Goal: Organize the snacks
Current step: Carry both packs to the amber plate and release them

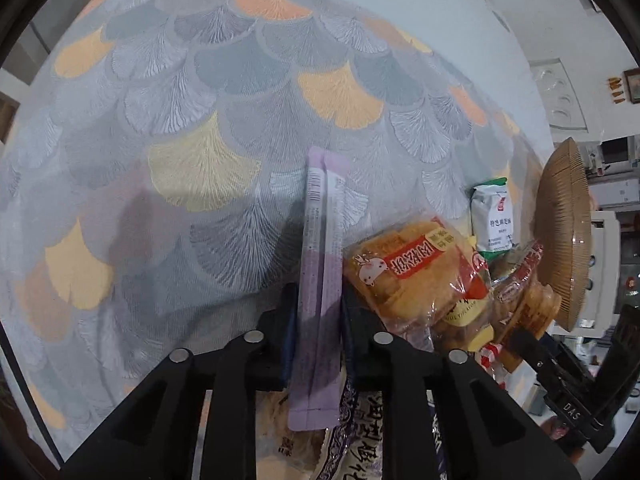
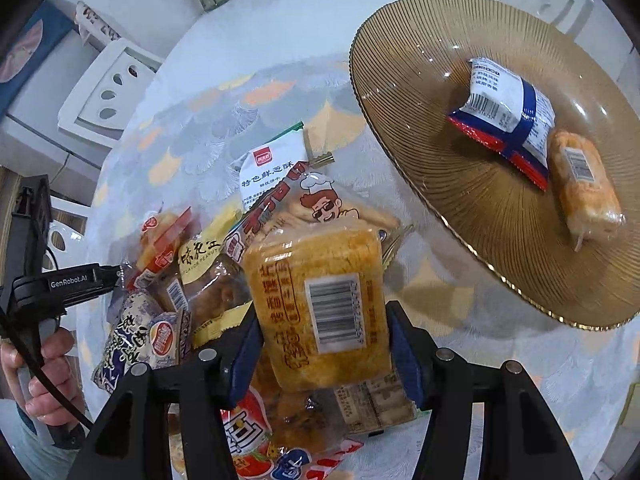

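Round table under fan-patterned cloth [image 1: 208,128]. Left gripper [image 1: 318,320] clamped on purple stick sachet [image 1: 320,264], beside snack pile [image 2: 192,280]. Right gripper [image 2: 324,344] gripping yellow rice-cracker pack [image 2: 320,300] above pile. Two packets on gold ribbed plate [image 2: 460,208].

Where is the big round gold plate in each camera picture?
Left wrist view: the gold plate is at the right edge, seen nearly edge-on, beyond the snack pile.
Right wrist view: the gold plate fills the upper right, with two wrapped snacks lying on it.
Shared landmark: the white packet with a green edge lies on the fan-patterned tablecloth beside the plate in both views.
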Action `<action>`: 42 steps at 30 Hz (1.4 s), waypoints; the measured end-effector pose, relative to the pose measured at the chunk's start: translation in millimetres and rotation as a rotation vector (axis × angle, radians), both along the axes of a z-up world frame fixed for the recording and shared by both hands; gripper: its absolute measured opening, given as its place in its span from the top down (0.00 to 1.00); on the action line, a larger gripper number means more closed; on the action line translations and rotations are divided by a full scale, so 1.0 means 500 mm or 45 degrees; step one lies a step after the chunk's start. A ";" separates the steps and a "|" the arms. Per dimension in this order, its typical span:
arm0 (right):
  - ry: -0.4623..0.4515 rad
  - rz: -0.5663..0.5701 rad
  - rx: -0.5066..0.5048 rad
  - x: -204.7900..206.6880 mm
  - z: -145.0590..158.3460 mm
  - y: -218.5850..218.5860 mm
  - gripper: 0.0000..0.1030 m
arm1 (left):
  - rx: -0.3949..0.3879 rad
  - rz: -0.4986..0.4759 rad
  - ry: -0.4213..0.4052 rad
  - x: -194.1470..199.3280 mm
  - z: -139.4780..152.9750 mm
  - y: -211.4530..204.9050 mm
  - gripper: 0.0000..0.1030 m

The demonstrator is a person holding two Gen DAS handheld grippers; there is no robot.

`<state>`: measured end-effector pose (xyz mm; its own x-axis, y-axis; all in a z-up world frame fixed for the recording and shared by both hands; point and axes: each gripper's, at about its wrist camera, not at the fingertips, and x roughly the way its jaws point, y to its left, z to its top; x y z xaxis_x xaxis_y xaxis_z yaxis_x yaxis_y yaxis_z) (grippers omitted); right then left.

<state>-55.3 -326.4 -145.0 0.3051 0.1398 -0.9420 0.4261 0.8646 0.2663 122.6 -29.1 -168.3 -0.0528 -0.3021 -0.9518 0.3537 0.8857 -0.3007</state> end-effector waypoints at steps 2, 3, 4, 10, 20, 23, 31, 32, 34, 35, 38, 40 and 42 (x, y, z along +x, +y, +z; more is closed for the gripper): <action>-0.004 0.002 -0.006 0.003 0.001 0.001 0.45 | 0.033 -0.014 -0.052 -0.006 0.007 -0.013 0.92; -0.008 -0.003 -0.002 0.002 0.002 0.000 0.45 | 0.035 -0.026 -0.080 -0.011 0.014 -0.018 0.93; -0.018 -0.012 0.017 0.000 0.004 -0.002 0.45 | 0.016 -0.031 -0.099 -0.014 0.025 -0.019 0.93; -0.153 -0.035 0.091 -0.014 0.048 -0.003 0.47 | -0.176 -0.050 -0.189 -0.023 0.118 -0.006 0.93; -0.332 -0.132 0.160 -0.043 0.151 -0.036 0.48 | -0.325 -0.214 -0.306 -0.063 0.242 -0.070 0.93; -0.359 -0.175 0.137 -0.057 0.175 -0.058 0.48 | -0.371 -0.282 -0.322 -0.073 0.266 -0.123 0.93; -0.354 -0.355 0.030 -0.107 0.215 -0.165 0.48 | -0.460 -0.519 -0.351 -0.126 0.301 -0.300 0.93; -0.339 -0.371 0.021 -0.108 0.211 -0.176 0.48 | -0.459 -0.554 -0.349 -0.136 0.296 -0.329 0.93; -0.296 -0.404 0.017 -0.110 0.192 -0.199 0.48 | -0.450 -0.601 -0.327 -0.149 0.279 -0.369 0.93; -0.278 -0.416 0.023 -0.110 0.182 -0.207 0.48 | -0.443 -0.622 -0.307 -0.154 0.268 -0.389 0.93; -0.231 -0.438 0.033 -0.107 0.154 -0.228 0.48 | -0.428 -0.666 -0.255 -0.168 0.241 -0.432 0.93; -0.203 -0.433 0.014 -0.102 0.141 -0.236 0.48 | -0.419 -0.694 -0.216 -0.173 0.217 -0.464 0.93; -0.180 -0.427 0.002 -0.097 0.131 -0.247 0.48 | -0.408 -0.711 -0.184 -0.172 0.202 -0.487 0.93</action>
